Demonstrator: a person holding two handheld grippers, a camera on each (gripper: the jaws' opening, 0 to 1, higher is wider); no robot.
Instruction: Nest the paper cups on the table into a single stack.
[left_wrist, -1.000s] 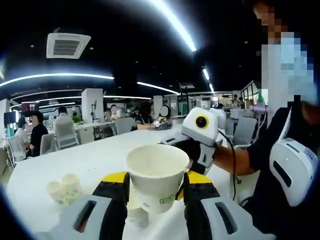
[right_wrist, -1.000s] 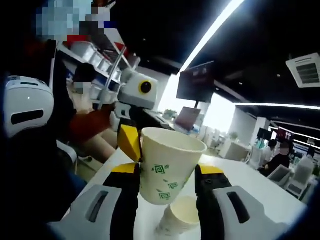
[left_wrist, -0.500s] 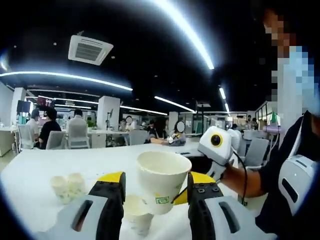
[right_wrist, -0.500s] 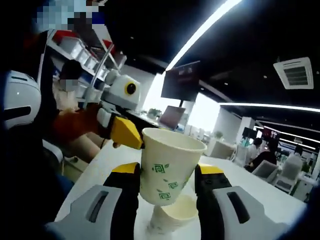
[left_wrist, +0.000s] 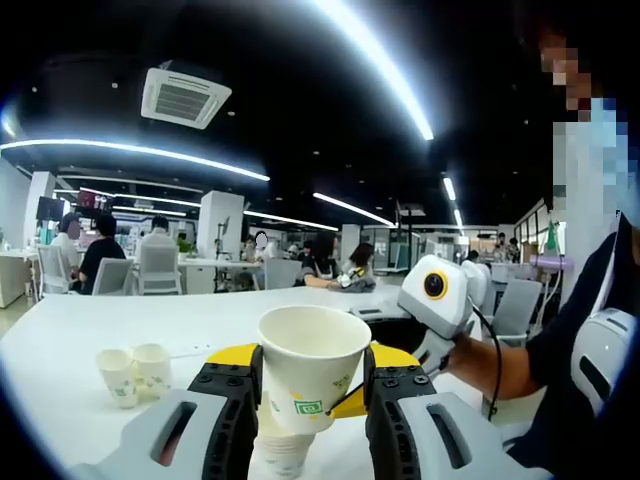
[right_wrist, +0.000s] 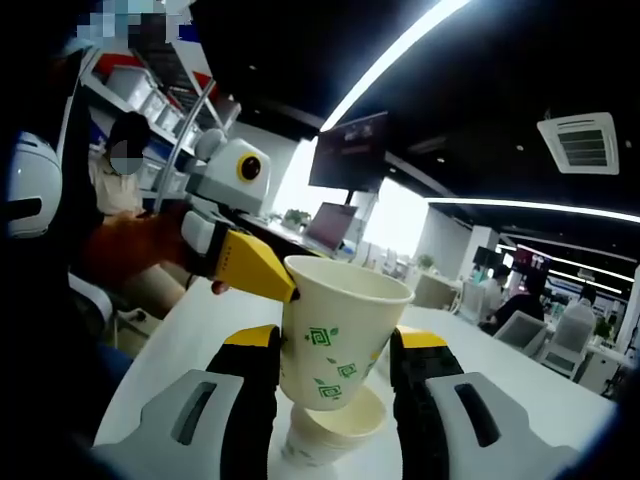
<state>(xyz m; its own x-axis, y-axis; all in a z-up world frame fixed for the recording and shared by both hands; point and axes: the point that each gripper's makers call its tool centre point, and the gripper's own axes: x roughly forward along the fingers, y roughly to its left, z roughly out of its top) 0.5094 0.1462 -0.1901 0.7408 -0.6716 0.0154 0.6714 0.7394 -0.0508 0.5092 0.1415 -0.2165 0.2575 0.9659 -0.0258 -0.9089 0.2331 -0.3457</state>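
Both claws grip one paper cup above a stack on the white table.

The left claw (left_wrist: 312, 385) and right claw (right_wrist: 335, 375) each clamp the green-leaf printed paper cup (right_wrist: 336, 340), held tilted just over the open mouth of the cup stack (right_wrist: 325, 432). Its small label is too blurred to read. Two more cups (left_wrist: 133, 373) stand together on the table (left_wrist: 120, 325), well apart from the stack; seated people (left_wrist: 98, 262) and chairs lie beyond.

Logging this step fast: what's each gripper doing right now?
Left gripper: shut on a paper cup.
Right gripper: shut on the same paper cup, above the cup stack.
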